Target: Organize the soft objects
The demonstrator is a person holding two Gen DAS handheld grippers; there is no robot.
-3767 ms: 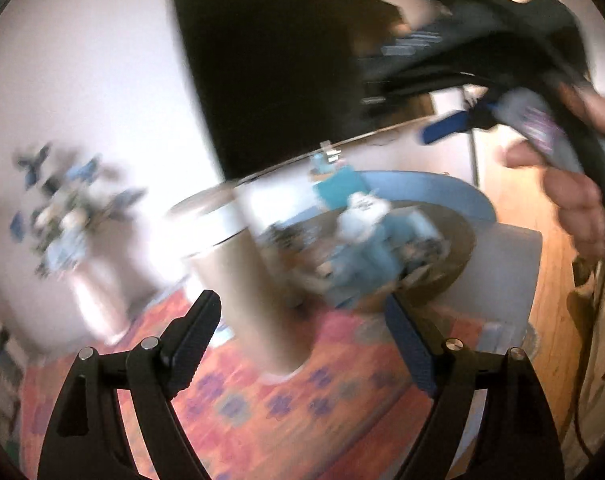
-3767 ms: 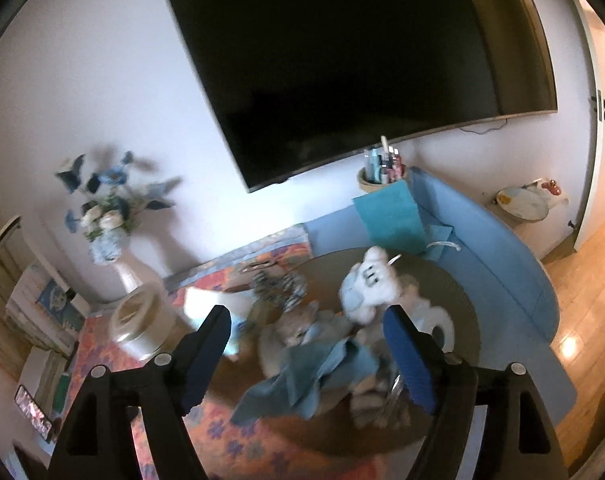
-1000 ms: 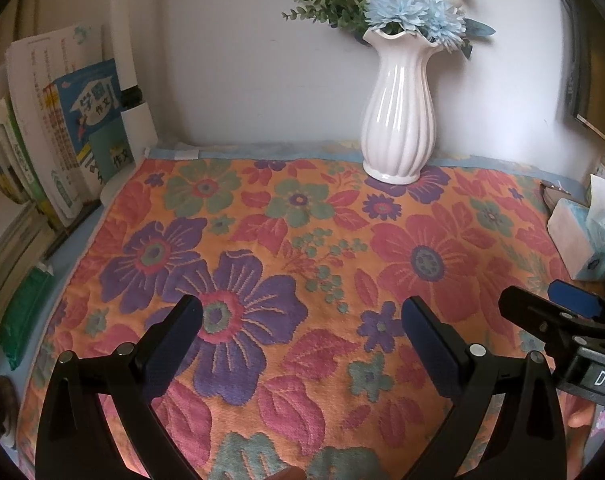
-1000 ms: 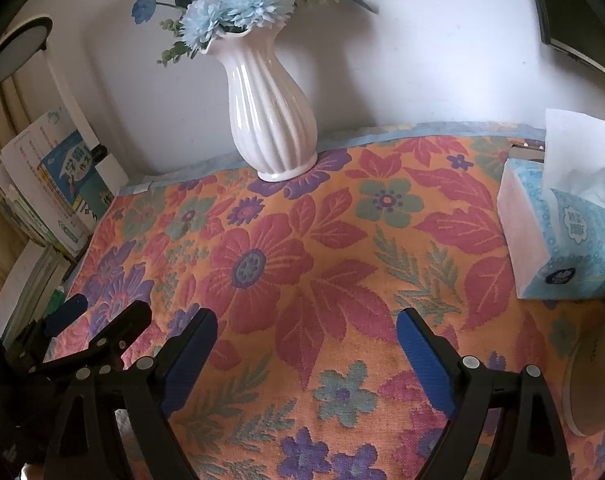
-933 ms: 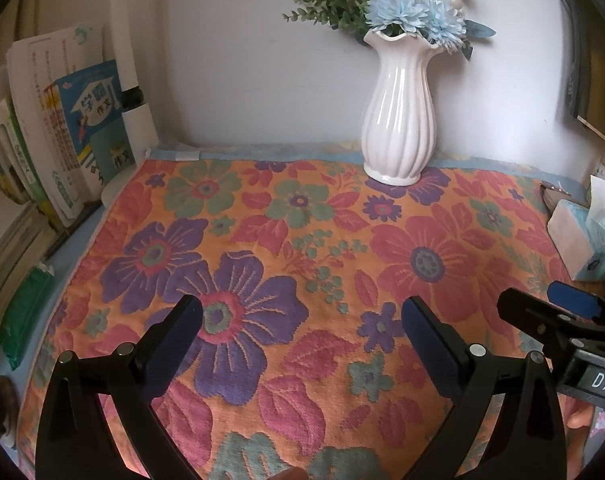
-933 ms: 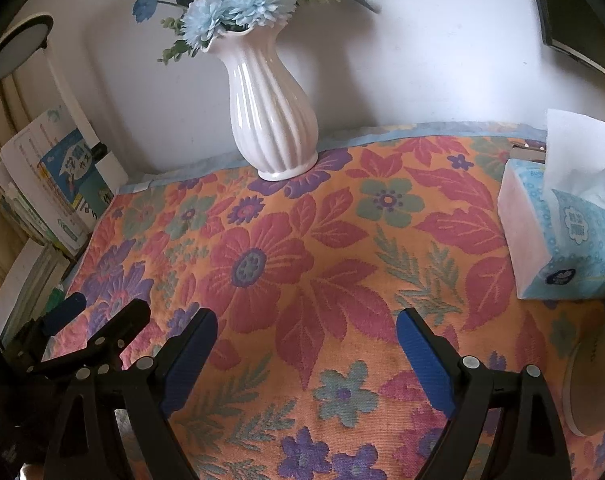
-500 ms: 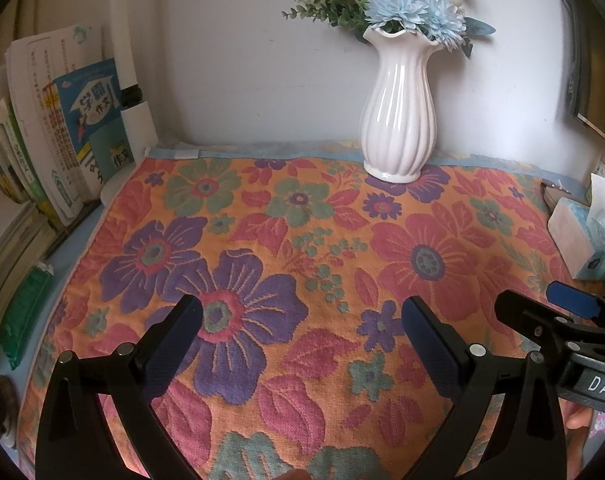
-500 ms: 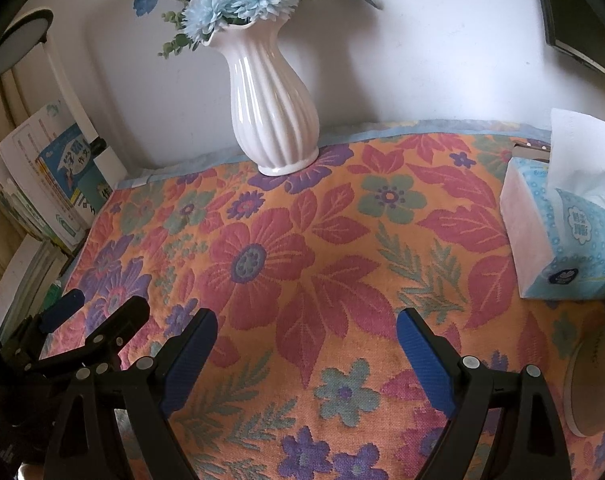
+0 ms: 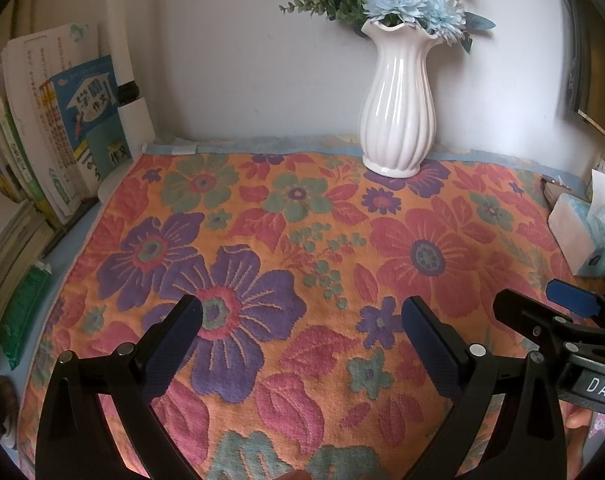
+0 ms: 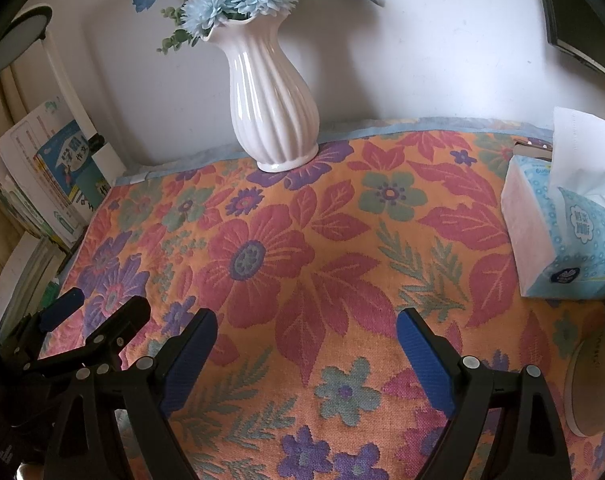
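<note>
Jaws on the left gripper [image 9: 300, 312] stand wide apart with nothing between them, above a purple flower woven into the floral cloth [image 9: 302, 240]. Just to its right hovers the right gripper [image 10: 302, 326], equally spread and empty, over a red flower of the same cloth. None of the soft objects to be organized appears in either view. At the cloth's far edge a white ribbed vase [image 10: 270, 100] of blue flowers stands upright against the wall. A tissue box [image 10: 562, 224] sits on the right; books [image 9: 50, 152] lean on the left.
</note>
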